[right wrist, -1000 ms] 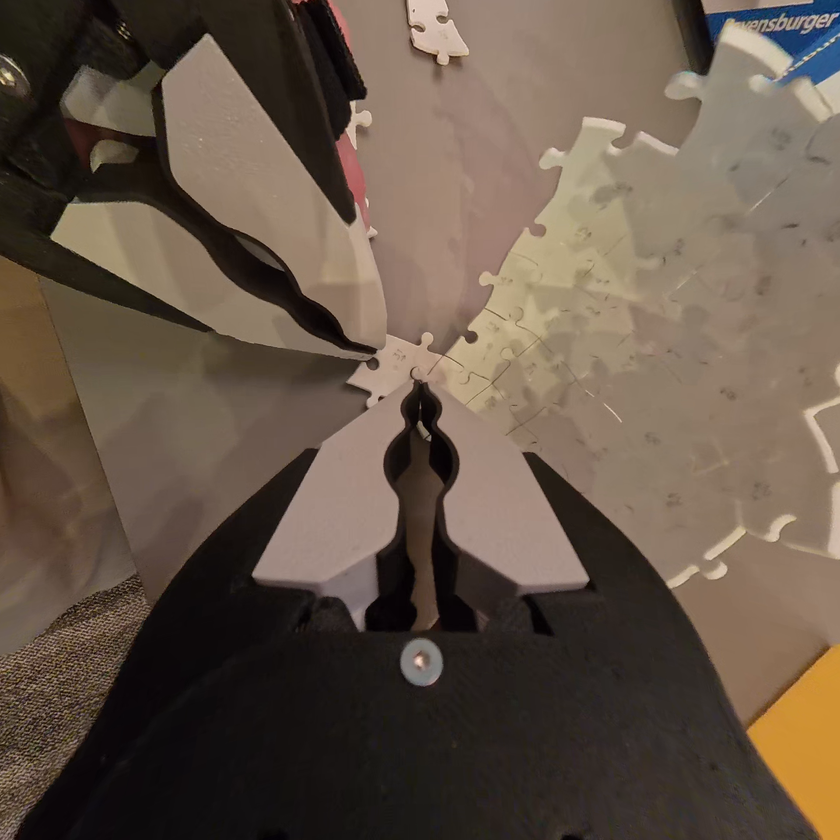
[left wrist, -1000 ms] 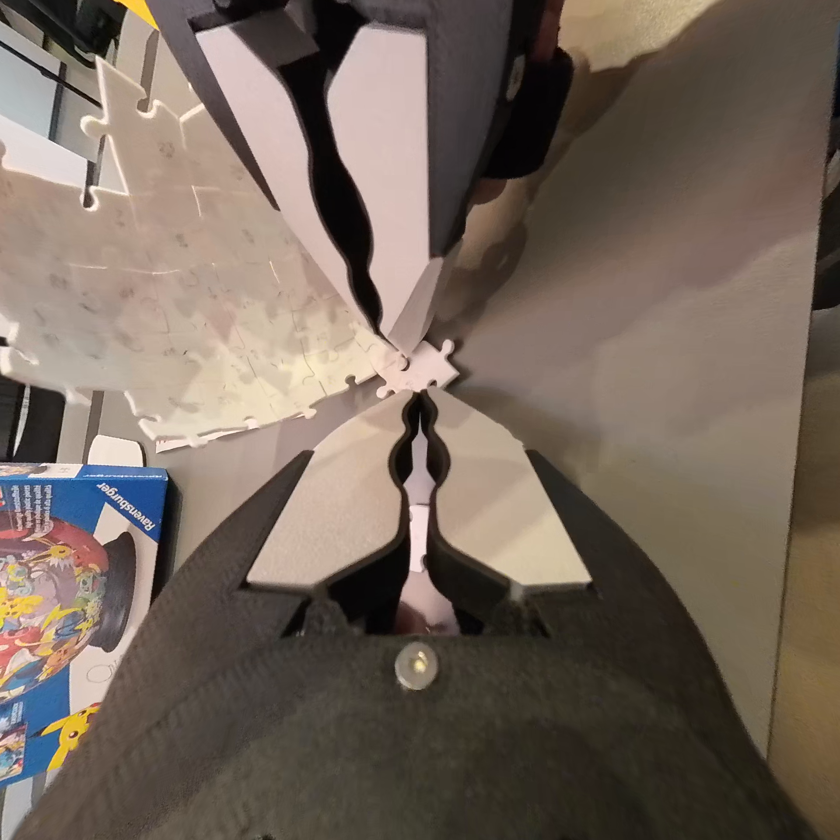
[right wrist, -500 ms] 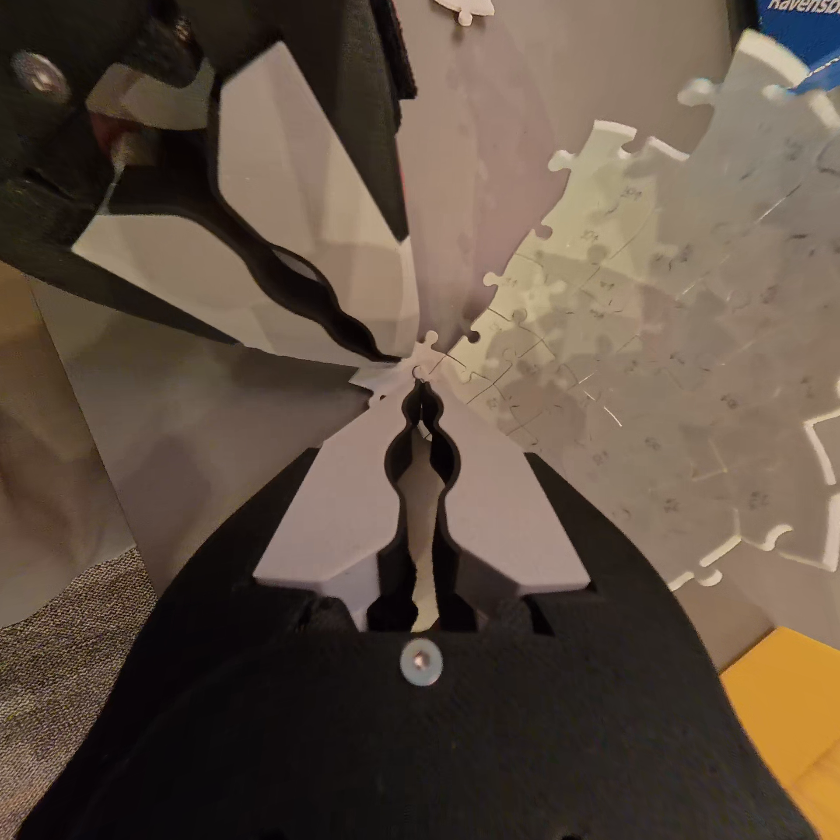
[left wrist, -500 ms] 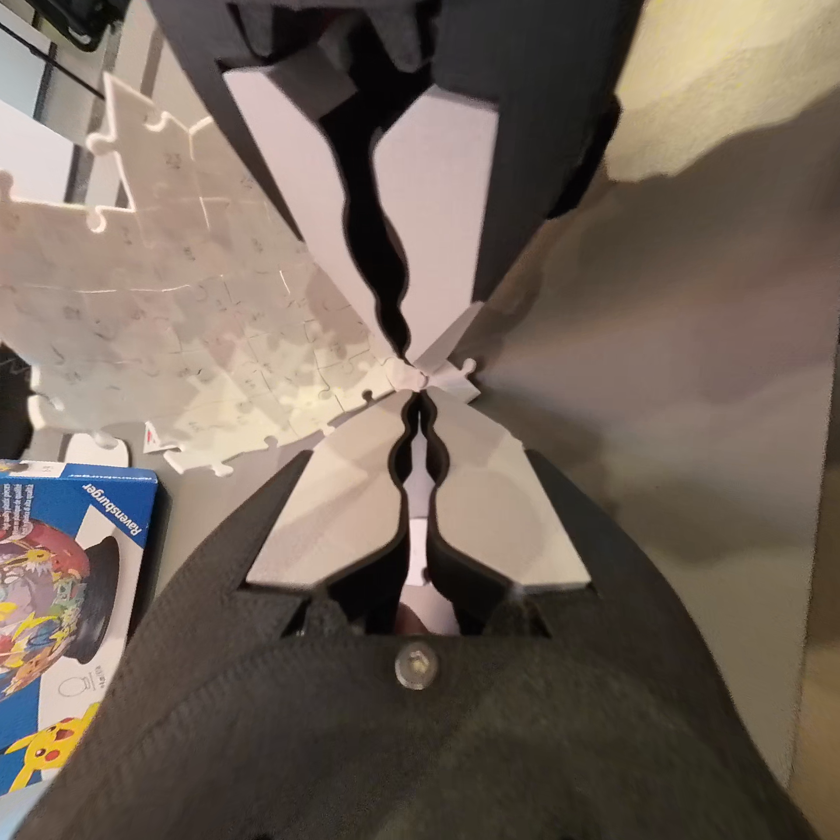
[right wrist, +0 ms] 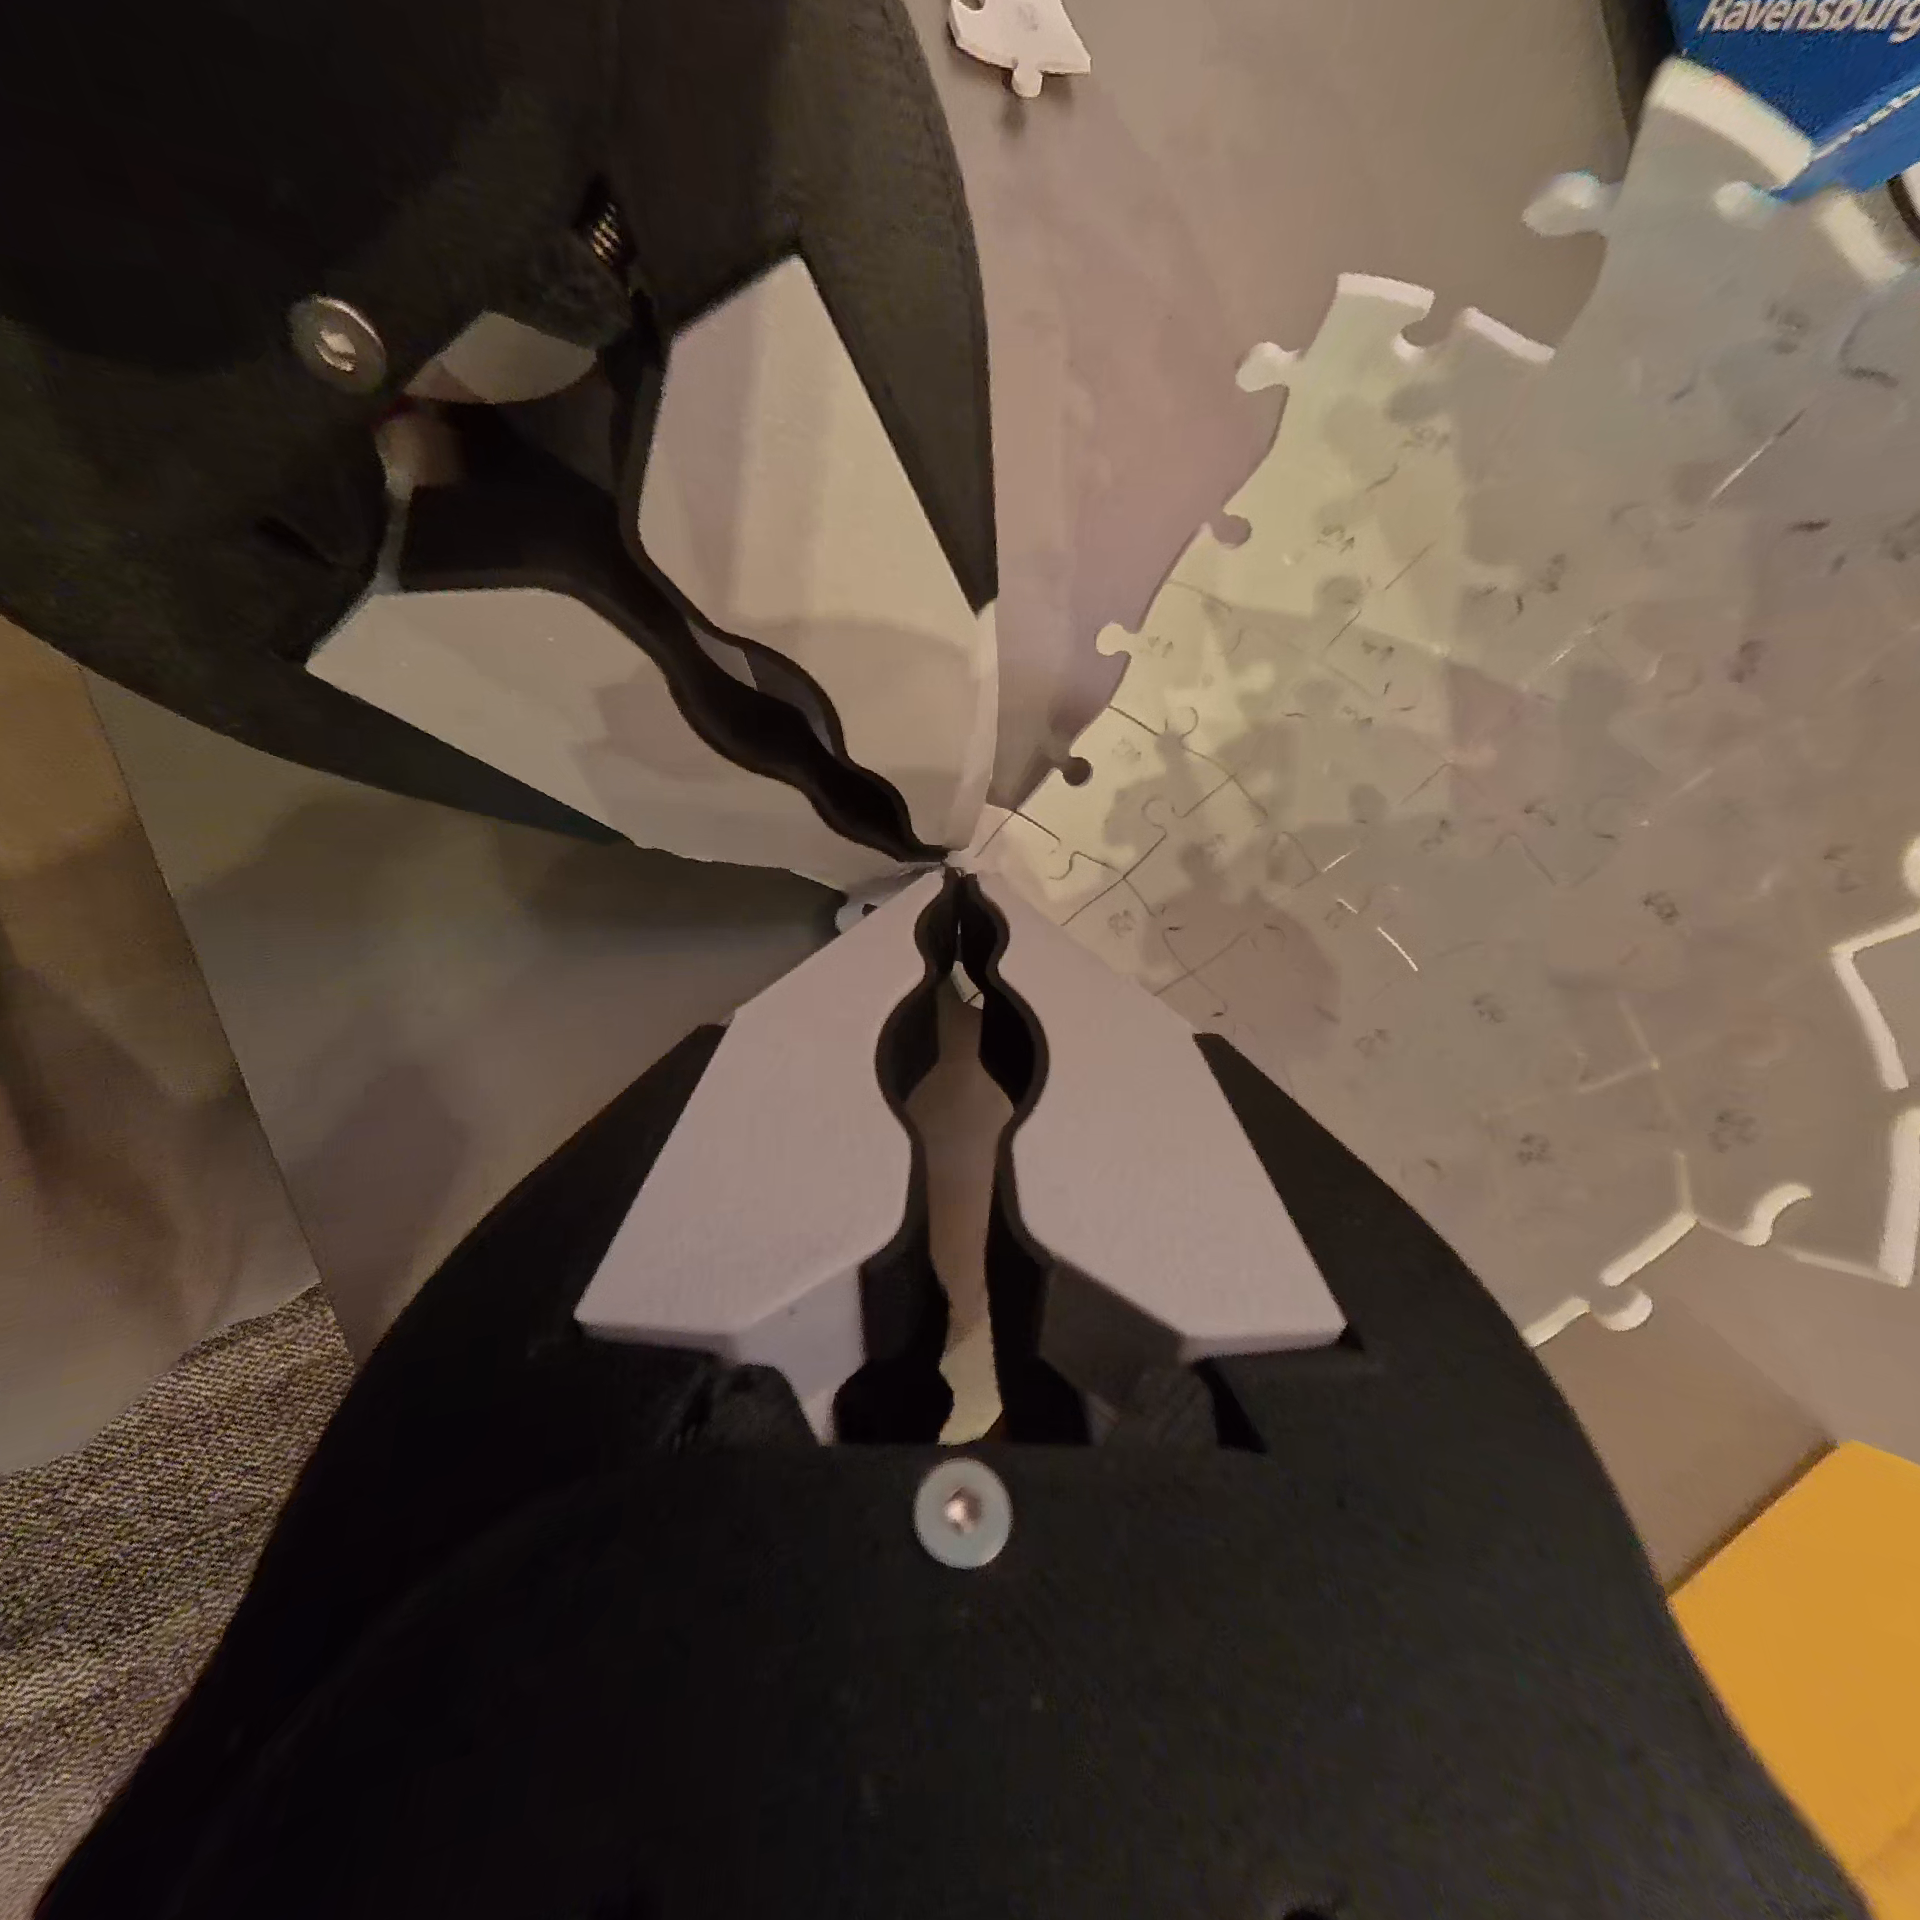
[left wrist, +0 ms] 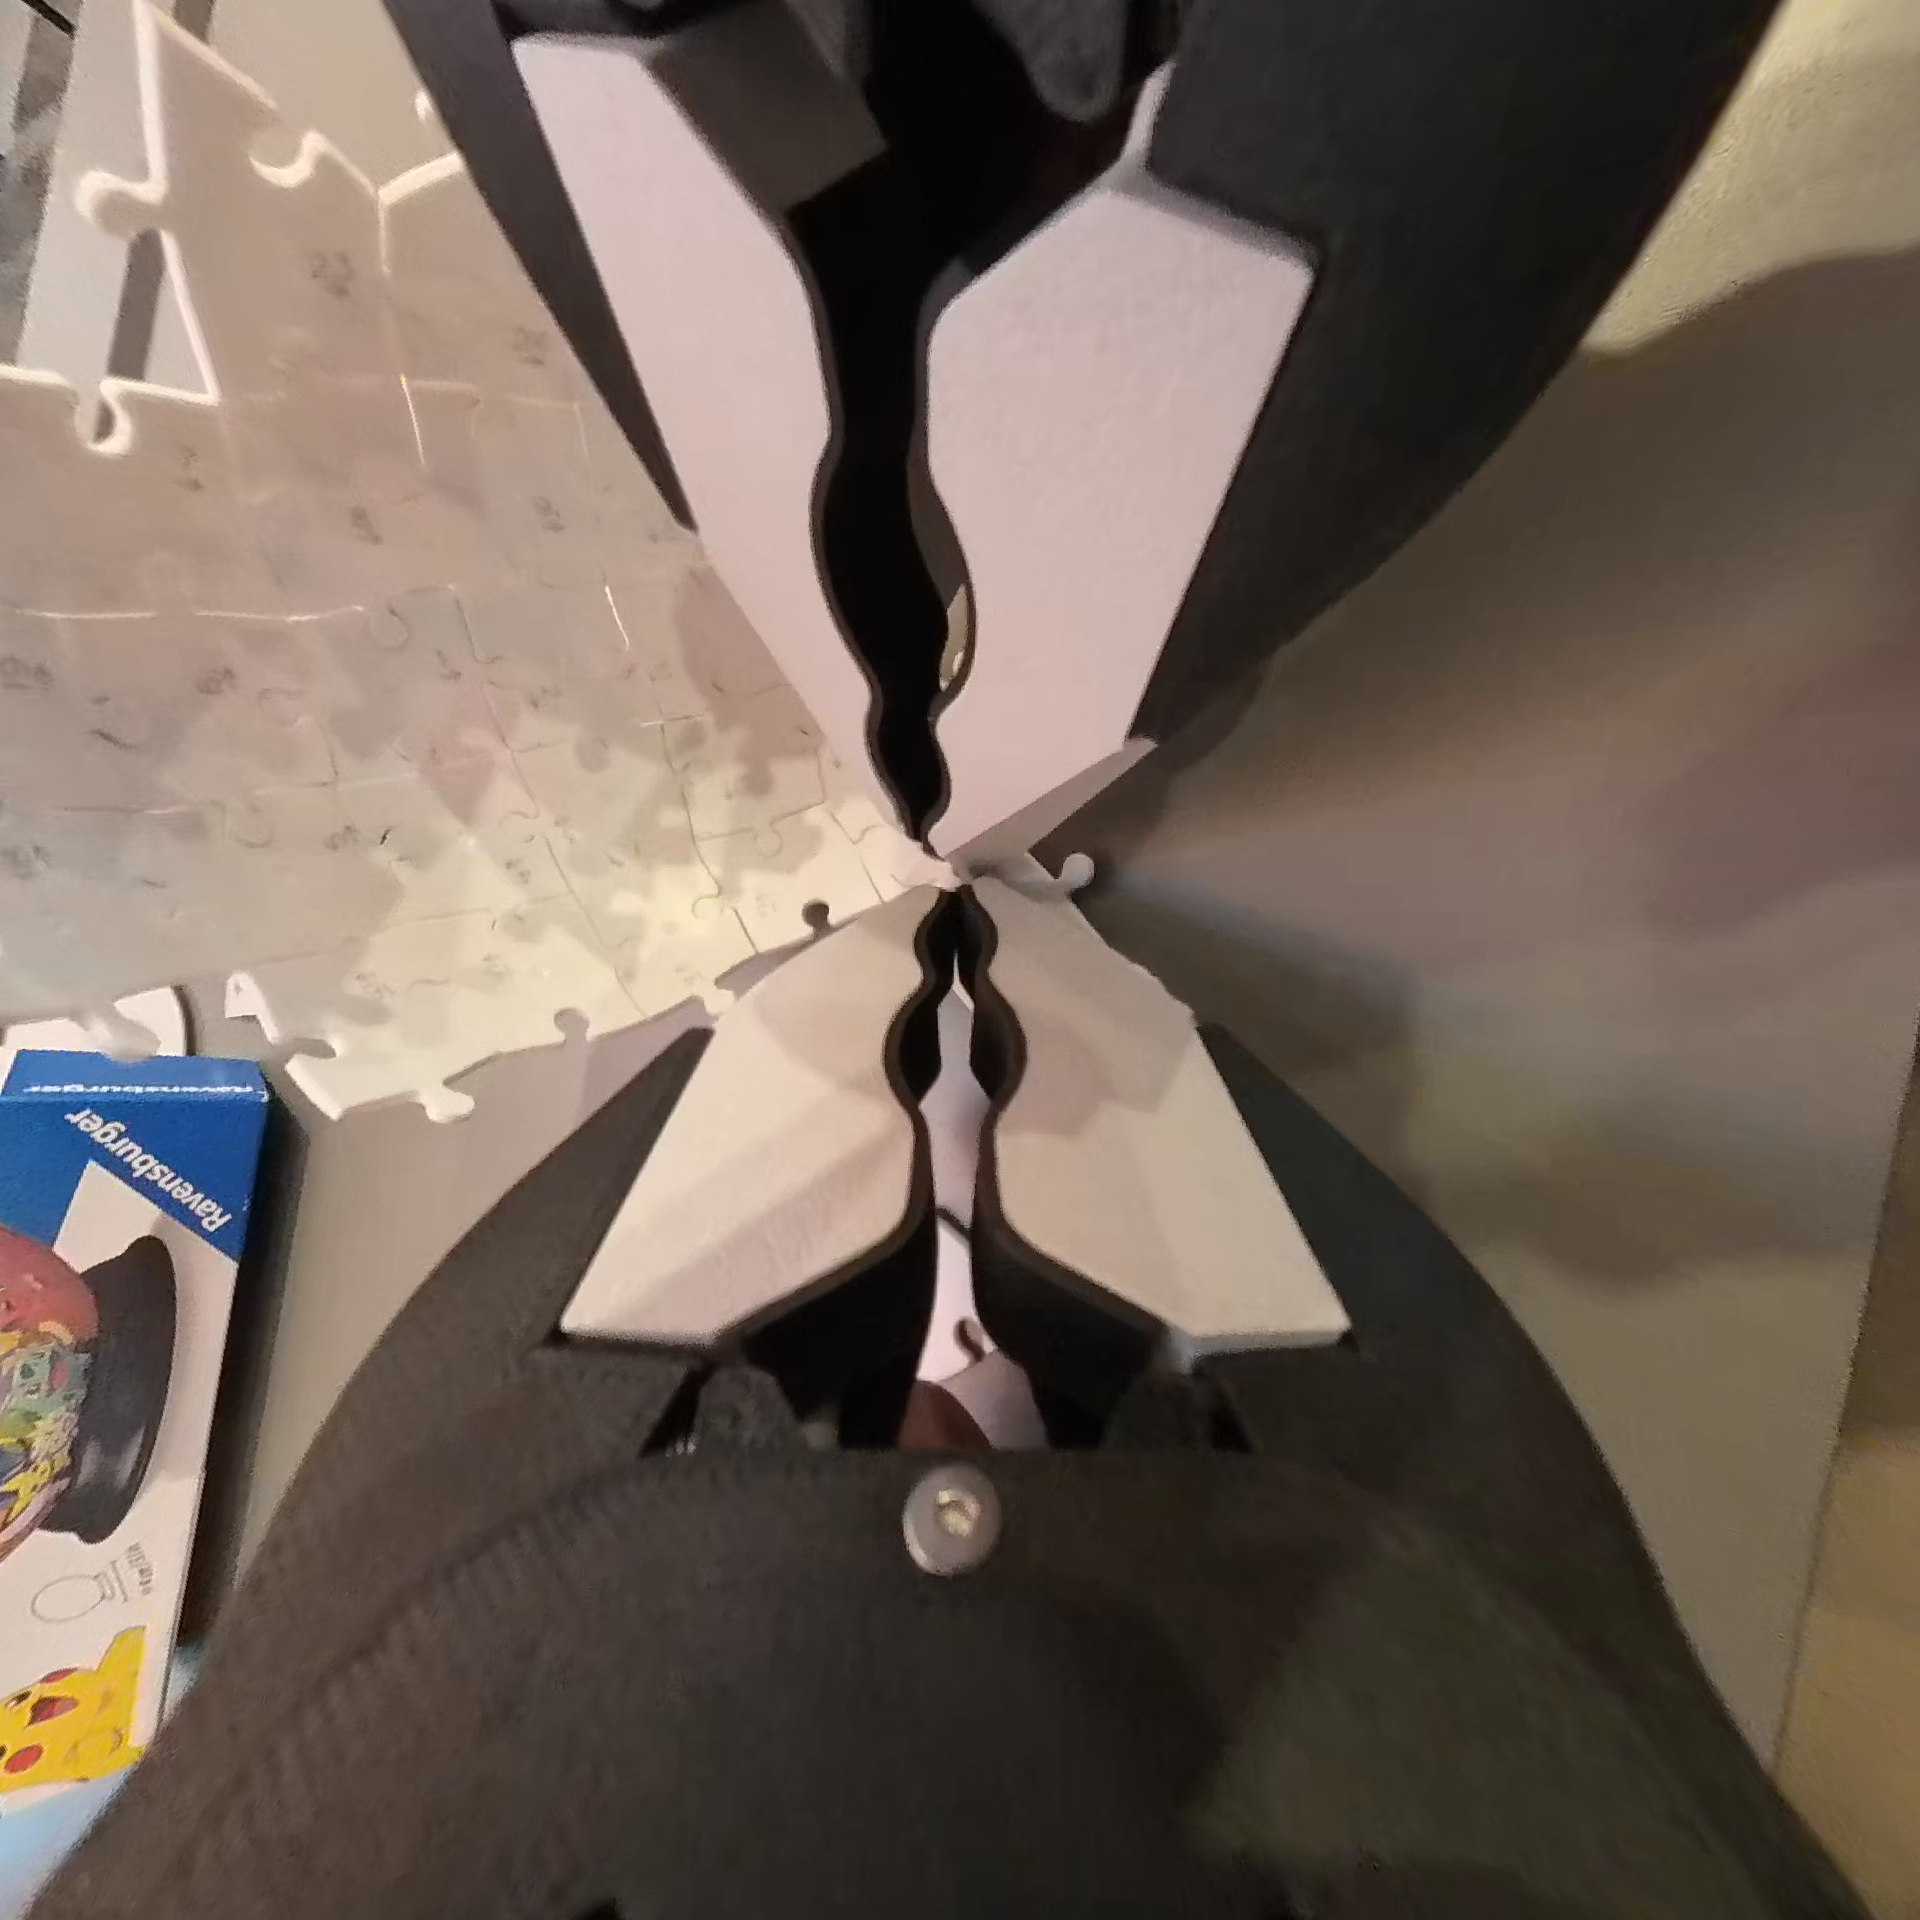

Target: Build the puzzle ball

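The partly built puzzle ball is a curved white shell (left wrist: 364, 727), seen from its blank inner side; it fills the right of the right wrist view (right wrist: 1507, 831). A single white puzzle piece (left wrist: 1039, 878) sits at the shell's pointed corner, mostly hidden by fingertips; only a sliver (right wrist: 862, 906) shows in the right wrist view. My left gripper (left wrist: 951, 904) is shut on this piece. My right gripper (right wrist: 954, 883) is shut on the shell's corner edge. The two grippers meet tip to tip: the right one (left wrist: 930, 842) enters from above, the left one (right wrist: 935, 852) from the upper left.
Everything is held above a grey table (left wrist: 1507, 831). The blue puzzle box (left wrist: 114, 1299) lies at the lower left, and its corner (right wrist: 1818, 62) shows at the top right. A loose white piece (right wrist: 1018, 36) lies on the table. A yellow surface (right wrist: 1818, 1610) and grey carpet (right wrist: 125, 1455) lie beyond the table edge. Only a small space, under 4 cm, lies between the two pairs of fingers.
The two grippers have pushed closer together, tip against tip. The single piece has gone in against the shell's corner and shows far less than before.
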Available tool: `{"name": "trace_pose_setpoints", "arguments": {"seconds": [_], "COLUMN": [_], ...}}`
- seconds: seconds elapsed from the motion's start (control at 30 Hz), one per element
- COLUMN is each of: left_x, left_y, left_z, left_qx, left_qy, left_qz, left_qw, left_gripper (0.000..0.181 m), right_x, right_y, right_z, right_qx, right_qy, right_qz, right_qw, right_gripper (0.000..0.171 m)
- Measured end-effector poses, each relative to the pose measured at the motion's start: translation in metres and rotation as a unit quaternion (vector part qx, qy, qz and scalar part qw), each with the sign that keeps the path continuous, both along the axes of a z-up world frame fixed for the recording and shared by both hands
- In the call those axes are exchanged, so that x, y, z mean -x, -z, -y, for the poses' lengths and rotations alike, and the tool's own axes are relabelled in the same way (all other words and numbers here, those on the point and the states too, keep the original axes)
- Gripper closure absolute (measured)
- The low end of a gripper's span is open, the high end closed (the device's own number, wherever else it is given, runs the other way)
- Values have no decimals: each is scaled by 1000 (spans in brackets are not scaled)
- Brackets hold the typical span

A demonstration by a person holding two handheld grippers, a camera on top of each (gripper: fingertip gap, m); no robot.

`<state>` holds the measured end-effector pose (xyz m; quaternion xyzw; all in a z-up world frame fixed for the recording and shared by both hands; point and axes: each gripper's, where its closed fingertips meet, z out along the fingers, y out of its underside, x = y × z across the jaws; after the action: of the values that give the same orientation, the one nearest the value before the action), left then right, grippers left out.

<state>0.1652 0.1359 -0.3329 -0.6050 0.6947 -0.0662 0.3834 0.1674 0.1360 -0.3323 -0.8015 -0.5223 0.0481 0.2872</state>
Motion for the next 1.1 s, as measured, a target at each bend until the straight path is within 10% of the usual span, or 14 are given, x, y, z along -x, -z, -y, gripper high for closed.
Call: {"name": "trace_pose_setpoints", "arguments": {"seconds": [0.77, 1.1], "left_x": [-3, -3], "left_y": [2, 2], "left_z": [-3, -3], "left_qx": [109, 100], "left_qy": [-23, -26], "left_qz": [5, -3], "left_qw": [994, 995], "left_gripper": [181, 181], "right_x": [-43, -59], "right_y": [-77, -28], "right_z": [12, 19], "right_qx": [-31, 71], "right_qy": [102, 191], "right_qz": [-192, -215], "right_qw": [976, 955], "right_gripper": [171, 152]}}
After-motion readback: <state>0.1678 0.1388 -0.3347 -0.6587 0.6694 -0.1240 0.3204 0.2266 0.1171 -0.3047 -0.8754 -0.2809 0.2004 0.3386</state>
